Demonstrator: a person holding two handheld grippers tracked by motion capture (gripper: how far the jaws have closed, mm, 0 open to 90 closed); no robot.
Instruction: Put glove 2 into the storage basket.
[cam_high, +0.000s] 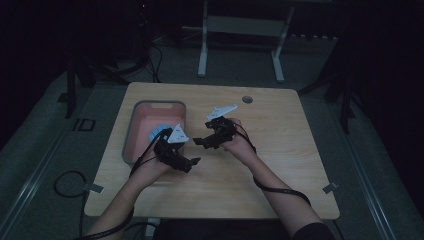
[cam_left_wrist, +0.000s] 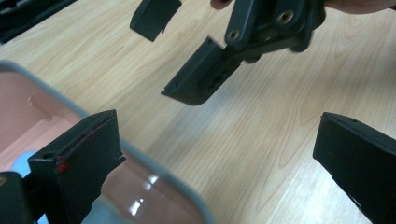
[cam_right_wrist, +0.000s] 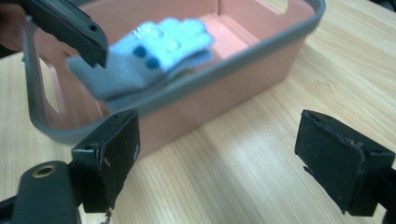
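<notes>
A pink bin (cam_high: 134, 131) with a grey rim sits on the left half of the wooden table (cam_high: 280, 165). Inside it lies a light blue glove (cam_high: 159, 134), folded, with darker blue dots on it; in the right gripper view the glove (cam_right_wrist: 154, 51) rests against the bin's near wall (cam_right_wrist: 224, 100), its cuff end draped close to the rim.

The left gripper (cam_high: 187, 162) is held just beside the bin's right edge, over bare wood. Its jaws stand wide apart with nothing between them. In its own view the bin's rim (cam_left_wrist: 154, 163) runs under the left jaw, and a bit of the blue glove (cam_left_wrist: 23, 161) shows in the lower left corner.

To the right, the right gripper (cam_high: 201, 142) is near the middle of the table, pointing toward the bin. Its jaws are also spread wide and hold nothing. The two grippers are close to each other but apart.
</notes>
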